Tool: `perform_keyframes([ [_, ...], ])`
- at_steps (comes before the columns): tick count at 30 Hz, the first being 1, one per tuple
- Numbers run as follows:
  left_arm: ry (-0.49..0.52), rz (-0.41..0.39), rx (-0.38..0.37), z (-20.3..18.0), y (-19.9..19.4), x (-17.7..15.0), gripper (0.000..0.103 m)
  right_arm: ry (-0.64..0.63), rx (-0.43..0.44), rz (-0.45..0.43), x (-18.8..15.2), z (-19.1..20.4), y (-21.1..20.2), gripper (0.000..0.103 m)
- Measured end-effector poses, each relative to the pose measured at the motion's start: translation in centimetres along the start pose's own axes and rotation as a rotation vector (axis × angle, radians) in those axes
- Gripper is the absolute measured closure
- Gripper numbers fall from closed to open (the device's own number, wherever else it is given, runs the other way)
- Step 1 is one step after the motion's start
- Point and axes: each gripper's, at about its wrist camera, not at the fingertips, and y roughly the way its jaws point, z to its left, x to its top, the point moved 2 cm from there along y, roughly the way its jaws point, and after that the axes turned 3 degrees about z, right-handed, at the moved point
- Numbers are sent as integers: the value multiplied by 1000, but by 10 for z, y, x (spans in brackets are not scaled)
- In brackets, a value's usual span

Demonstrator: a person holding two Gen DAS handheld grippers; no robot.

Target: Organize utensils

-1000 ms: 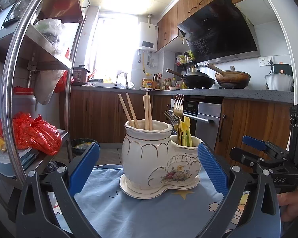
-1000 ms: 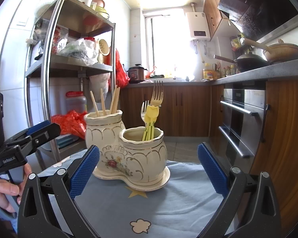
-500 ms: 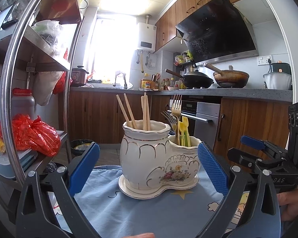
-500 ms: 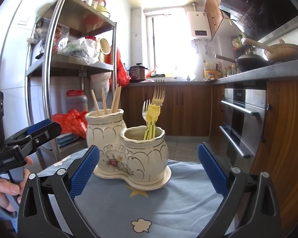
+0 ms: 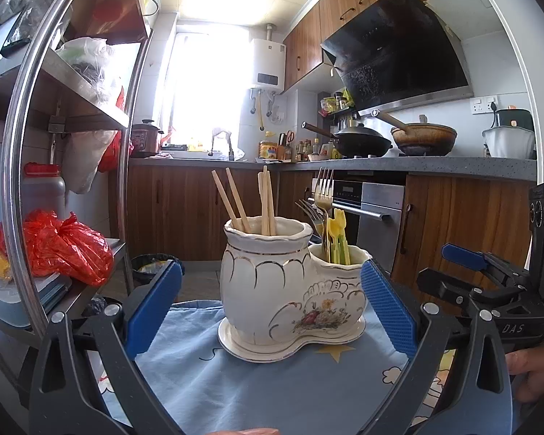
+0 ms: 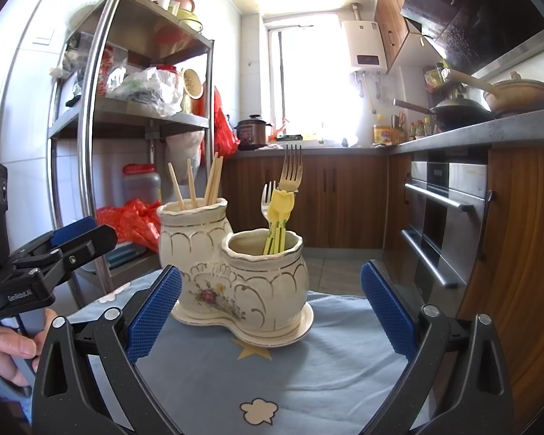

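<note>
Left wrist view has both the left gripper point(image 5: 270, 304) and right gripper point(image 6: 270, 304) wide open, holding nothing, facing the ceramic holder point(image 5: 290, 290) on the blue cloth point(image 5: 272, 391), chopsticks point(image 5: 248, 203) and forks point(image 6: 289, 177) already sorted, so probably just backing away next.

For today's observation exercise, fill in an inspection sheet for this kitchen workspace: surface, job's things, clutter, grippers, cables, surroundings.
Surface: blue tablecloth with star and cloud prints.
Job's things: white double ceramic holder; chopsticks in the taller cup, forks with yellow-green handles in the lower cup.
Clutter: nothing seen on the cloth.
Grippers: left gripper open, empty; right gripper open, empty; both point at the holder.
Cables: nothing seen.
Surroundings: metal shelf rack, red bags, oven, wok on the counter.
</note>
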Motion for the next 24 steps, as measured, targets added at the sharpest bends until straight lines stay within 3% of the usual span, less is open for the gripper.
perform_keyframes([
  [24, 14, 2, 6, 1, 1, -2, 5, 0, 2, 1, 0, 0, 0, 5],
])
